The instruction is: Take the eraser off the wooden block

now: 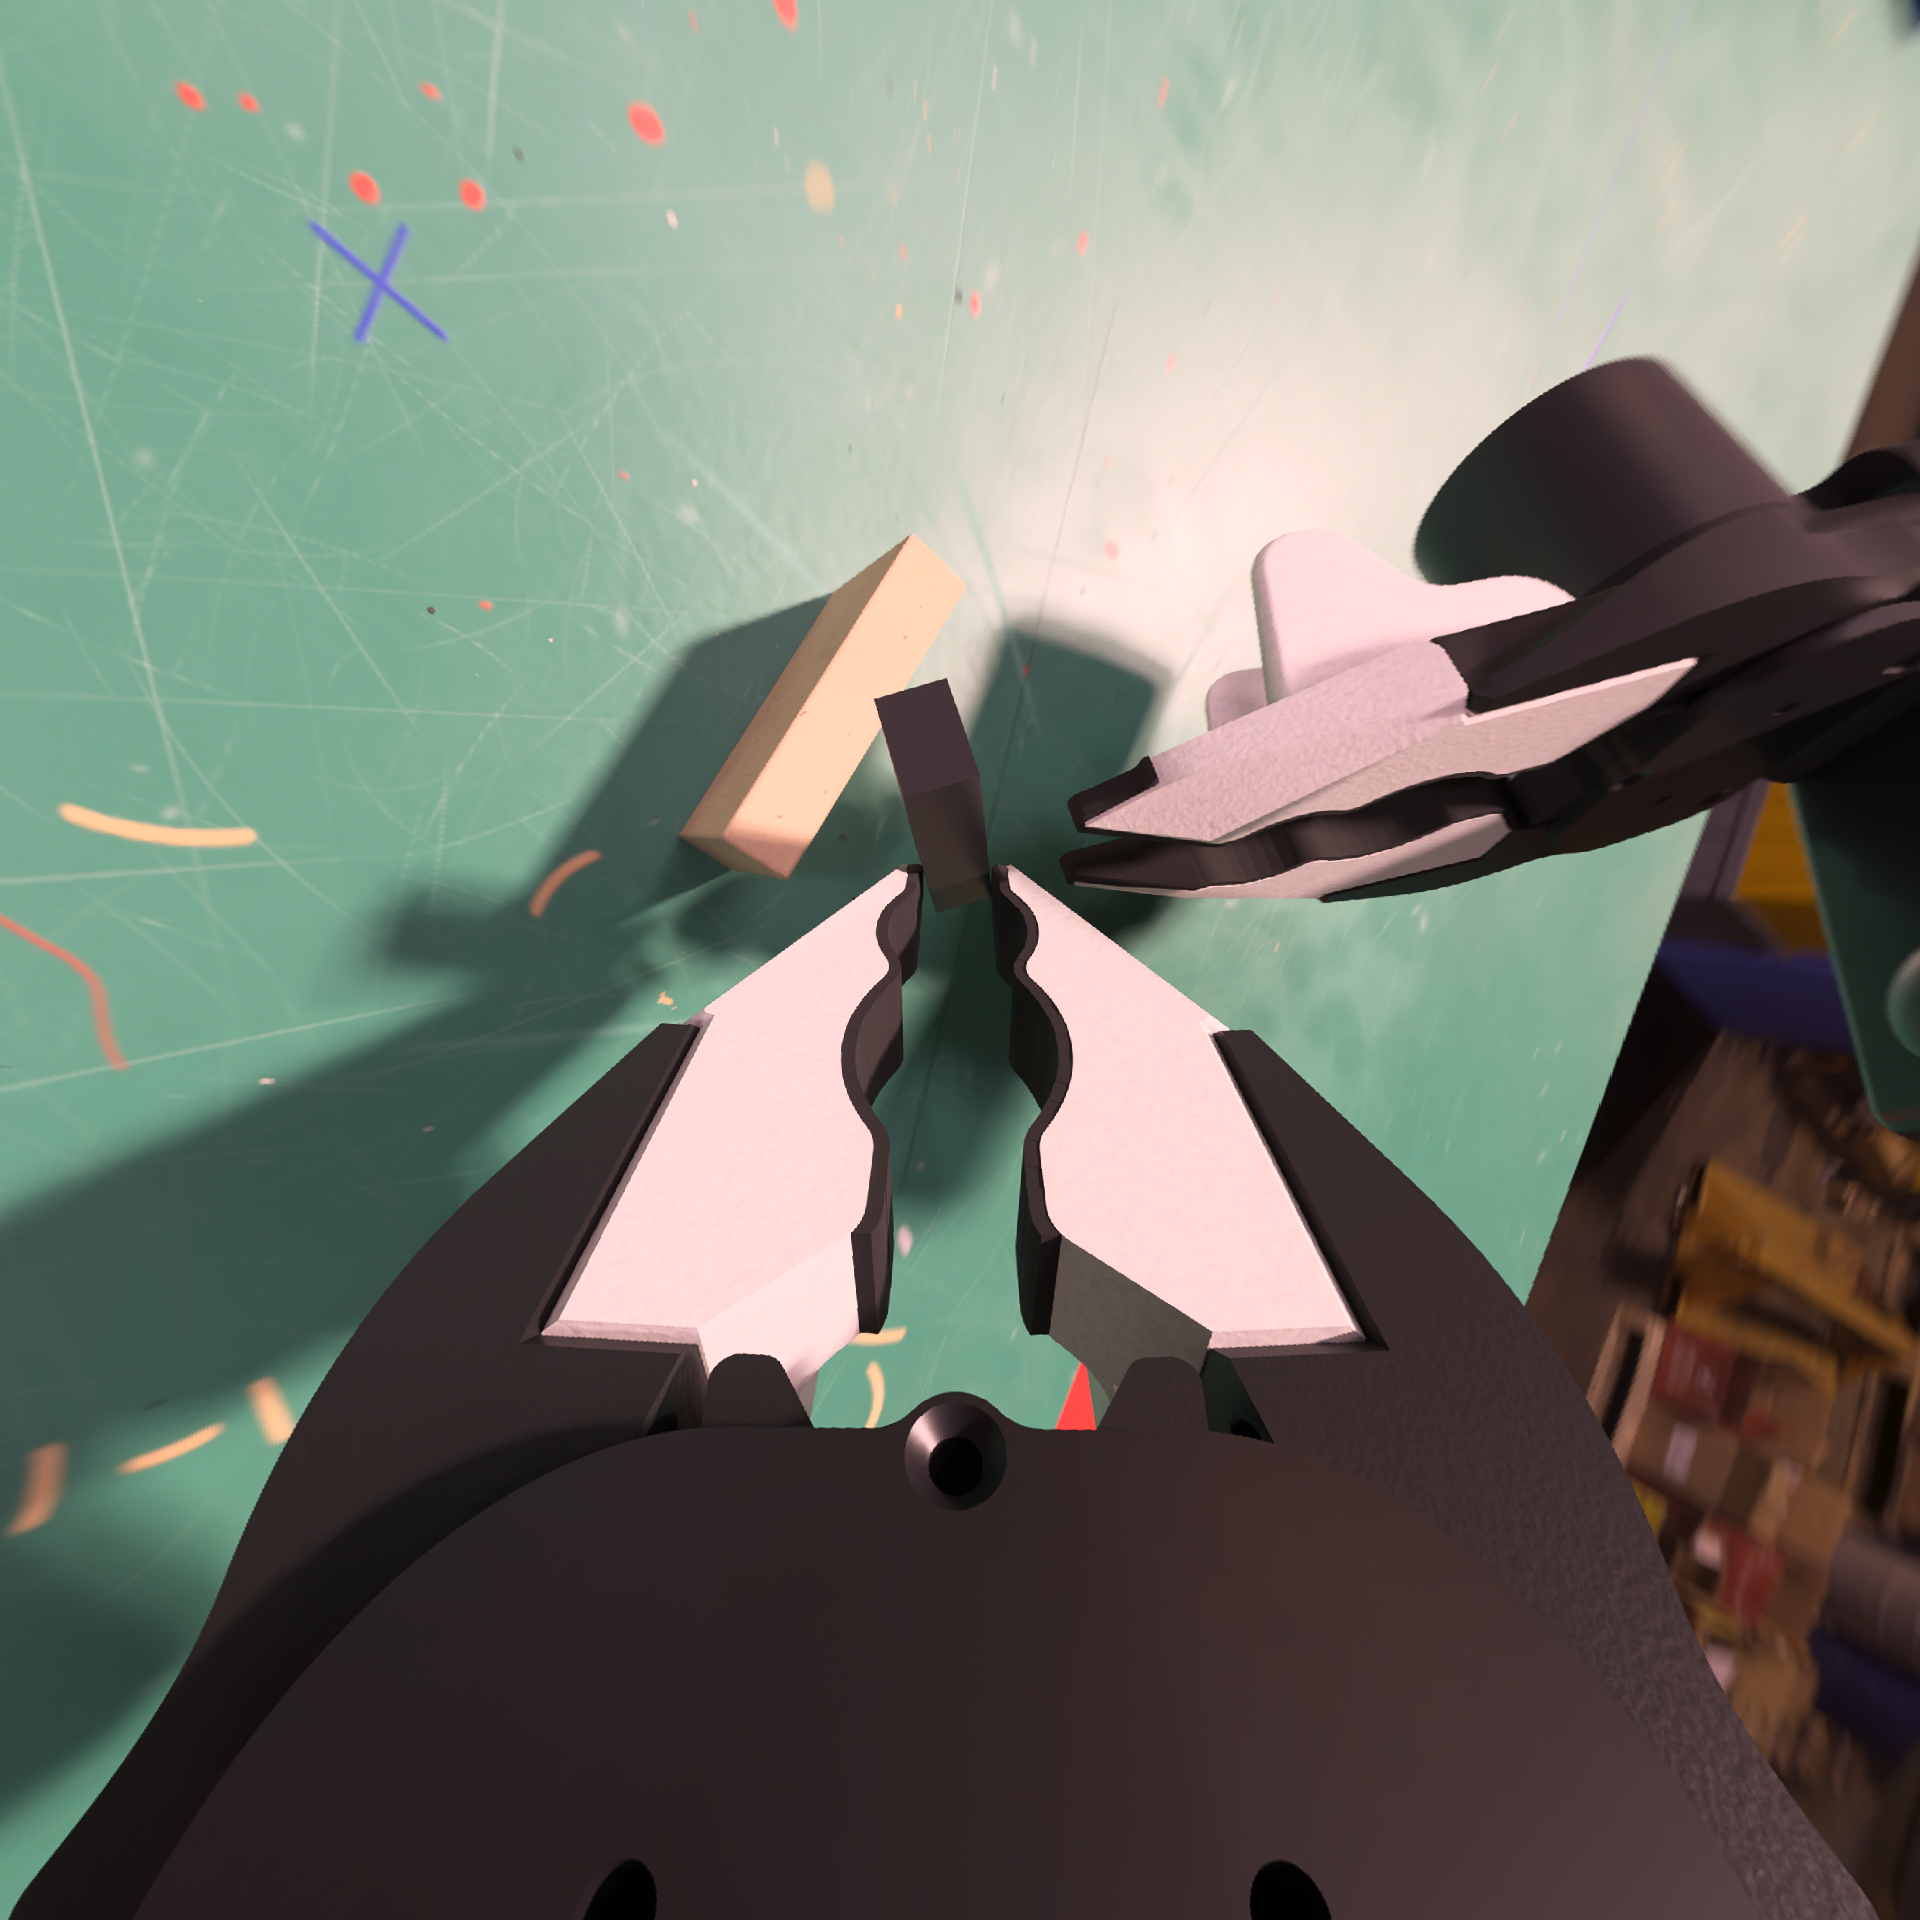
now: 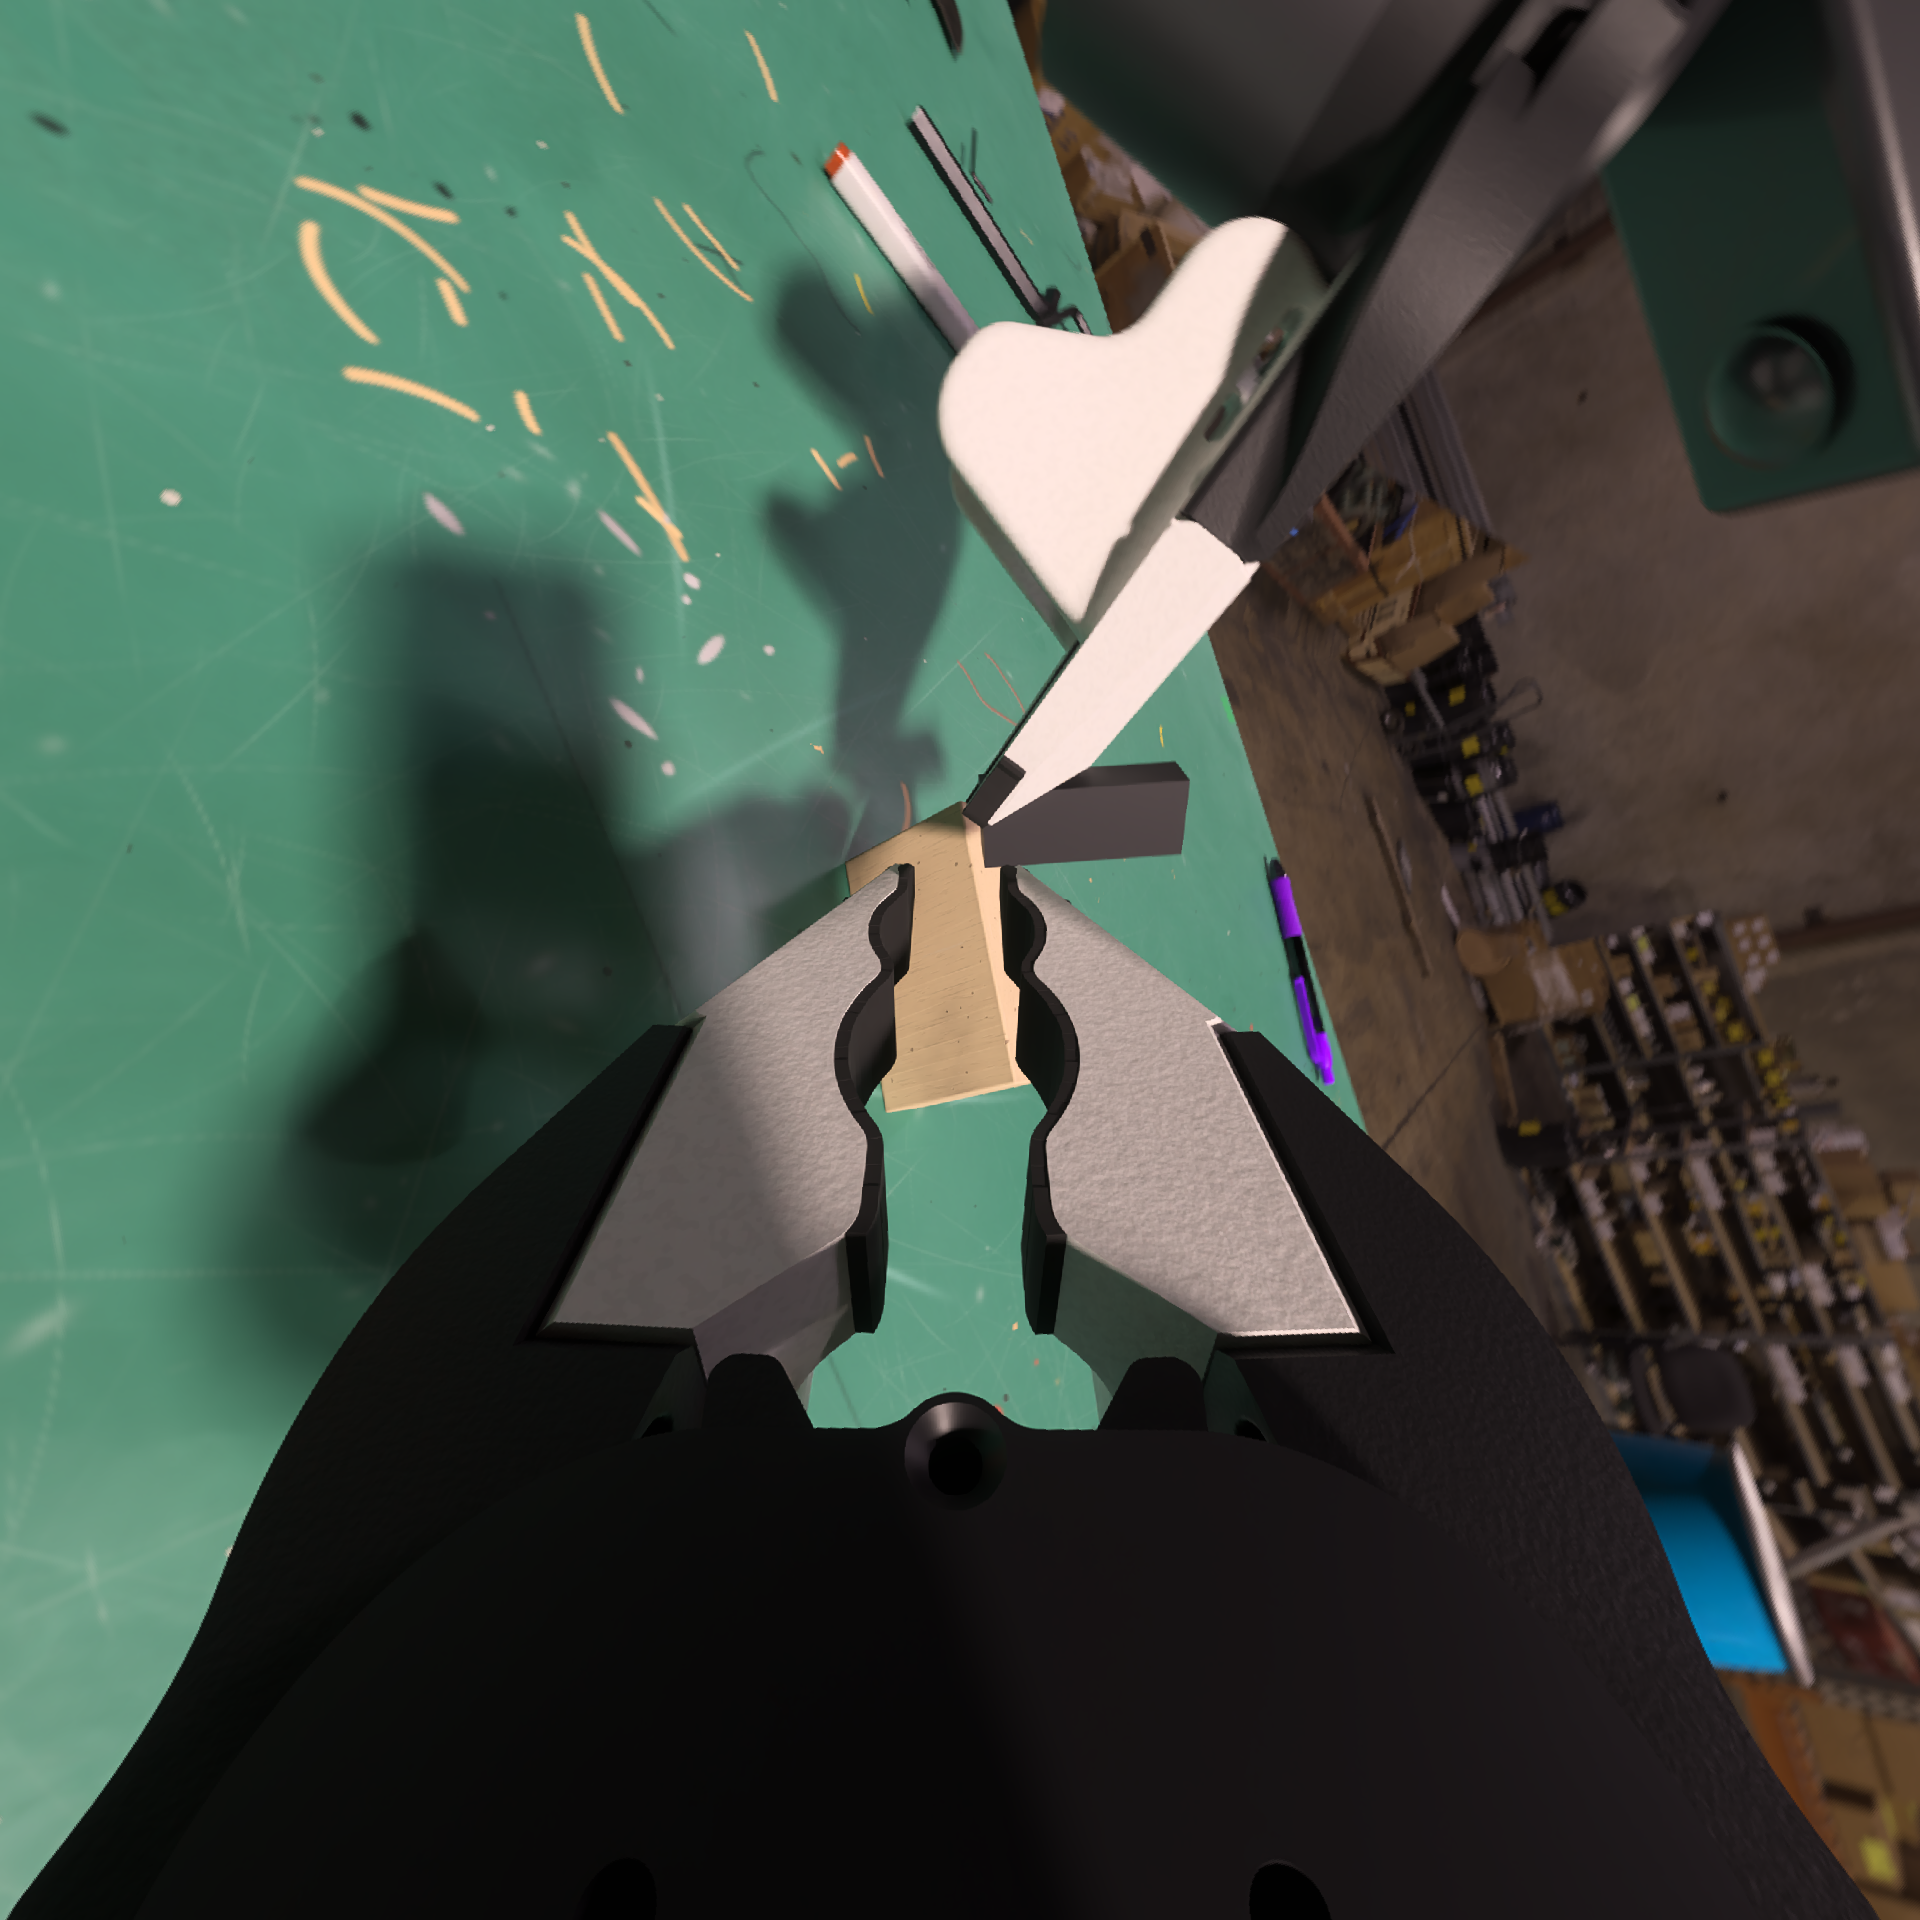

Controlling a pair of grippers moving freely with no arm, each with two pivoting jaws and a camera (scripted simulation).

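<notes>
Eraser lifted off the block

The left tool [image 1: 958, 873] pinches the dark eraser [image 1: 928, 774] by its end, just beside the wooden block [image 1: 821, 707] — small, light, grippy. The right tool [image 2: 956, 883] looks shut but holds nothing.

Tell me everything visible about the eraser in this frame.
The eraser is a small dark grey rectangular bar, matte, with sharp edges and plain faces. One end is pinched between the tips of the left tool; the rest sticks out beyond them. It looks lifted clear of the block, which lies on the green mat just beside it. The right tool hovers near, not touching.
</notes>
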